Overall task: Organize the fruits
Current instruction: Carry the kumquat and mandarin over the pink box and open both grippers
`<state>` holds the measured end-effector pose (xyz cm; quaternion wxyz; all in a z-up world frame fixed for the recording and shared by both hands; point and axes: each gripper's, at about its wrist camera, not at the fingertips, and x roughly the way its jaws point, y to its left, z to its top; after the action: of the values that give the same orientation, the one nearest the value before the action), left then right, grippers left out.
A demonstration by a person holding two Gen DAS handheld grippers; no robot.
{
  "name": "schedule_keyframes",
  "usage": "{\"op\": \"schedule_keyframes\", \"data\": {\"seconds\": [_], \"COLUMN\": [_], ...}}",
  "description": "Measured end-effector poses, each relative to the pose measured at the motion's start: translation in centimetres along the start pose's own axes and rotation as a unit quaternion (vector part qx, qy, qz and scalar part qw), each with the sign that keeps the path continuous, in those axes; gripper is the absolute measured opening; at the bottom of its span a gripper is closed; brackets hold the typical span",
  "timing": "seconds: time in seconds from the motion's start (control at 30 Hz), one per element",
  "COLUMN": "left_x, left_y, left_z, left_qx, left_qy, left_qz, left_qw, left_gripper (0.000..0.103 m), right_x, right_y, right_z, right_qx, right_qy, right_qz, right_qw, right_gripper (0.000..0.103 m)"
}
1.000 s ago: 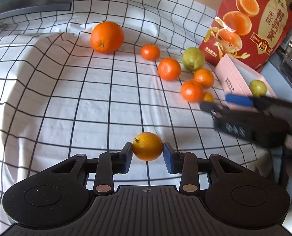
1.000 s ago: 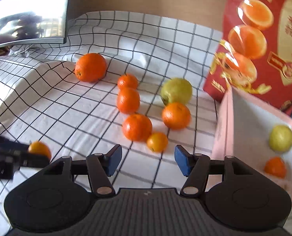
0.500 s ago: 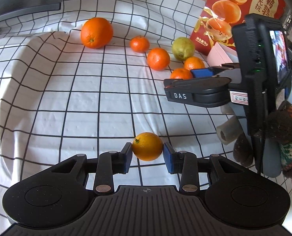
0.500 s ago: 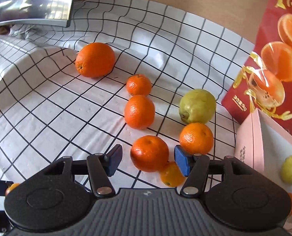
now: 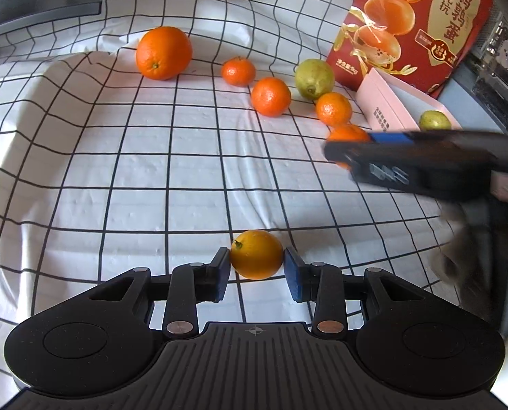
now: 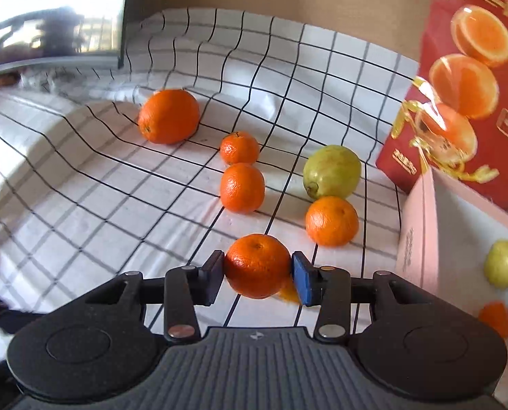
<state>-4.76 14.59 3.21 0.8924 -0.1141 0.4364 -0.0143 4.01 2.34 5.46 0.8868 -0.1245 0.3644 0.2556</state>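
My right gripper [image 6: 258, 273] has its pads pressed on a round orange mandarin [image 6: 256, 264], low over the checked white cloth [image 6: 100, 205] just left of the pink open box [image 6: 421, 239]. My left gripper [image 5: 256, 270] pinches a small yellow-orange kumquat [image 5: 256, 254], well left of that box. Grasping step, I judge; next, lift and carry right into the box, beside the green lime [image 6: 505, 268] inside.

Both tongs are built of matte black plastic. On the left tongs [image 5: 256, 275] and the right tongs [image 6: 258, 278], blue pads [image 5: 293, 275] are carried on angular links. A round silver or copper screw [image 5: 330, 326] is set just behind each link, beside a ribbed central plate [image 6: 254, 369] flanked by two domed discs.
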Motion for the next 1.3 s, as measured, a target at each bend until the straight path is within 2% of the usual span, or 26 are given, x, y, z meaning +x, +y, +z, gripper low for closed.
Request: {"op": "schedule_keyframes", "data": {"seconds": [0.17,0.33,0.5,0.67,0.77,0.87,1.03,1.17,1.3], "left_x": [0.3,1.3,2.2,1.8,1.1,0.3,0.6,1.7,5.5], "left_y": [-1.0,-3.7,-7.3,-11.2,-13.6,-15.9,-19.3,-21.0,-22.5], "left_z": [0.3,0.1,0.3,3.4,7.5,12.3,19.4,23.1,25.1], "left_qx": [0.019,0.055,0.1,0.13,0.149,0.166,0.181,0.174,0.166], "left_qy": [0.001,0.014,0.03,0.005,-0.027,-0.068,-0.098,-0.095,-0.064], "left_qz": [-0.019,-0.051,-0.1,-0.147,-0.165,-0.175,-0.184,-0.194,-0.183], "left_qw": [0.9996,0.9971,0.9894,0.9806,0.9746,0.9681,0.9611,0.9608,0.9668], "left_gripper": [0.039,0.039,0.039,0.039,0.039,0.039,0.039,0.039,0.039], "right_x": [-3.6,-6.4,-8.6,-11.5,-12.8,-13.6,-14.3,-14.4,-13.1], "right_y": [-1.6,-4.0,-7.0,-10.6,-12.6,-14.6,-17.8,-20.0,-22.1], "right_z": [-3.1,-6.8,-9.9,-10.9,-9.6,-7.0,-1.7,1.4,3.2], "right_qx": [0.03,0.059,0.111,0.151,0.157,0.152,0.138,0.121,0.106], "right_qy": [0.008,0.024,0.038,0.016,-0.009,-0.045,-0.101,-0.123,-0.125], "right_qz": [0.001,-0.037,-0.073,-0.115,-0.135,-0.156,-0.17,-0.173,-0.172], "right_qw": [1.0,0.997,0.99,0.982,0.978,0.975,0.971,0.97,0.971], "right_gripper": [0.042,0.042,0.042,0.042,0.042,0.042,0.042,0.042,0.042]}}
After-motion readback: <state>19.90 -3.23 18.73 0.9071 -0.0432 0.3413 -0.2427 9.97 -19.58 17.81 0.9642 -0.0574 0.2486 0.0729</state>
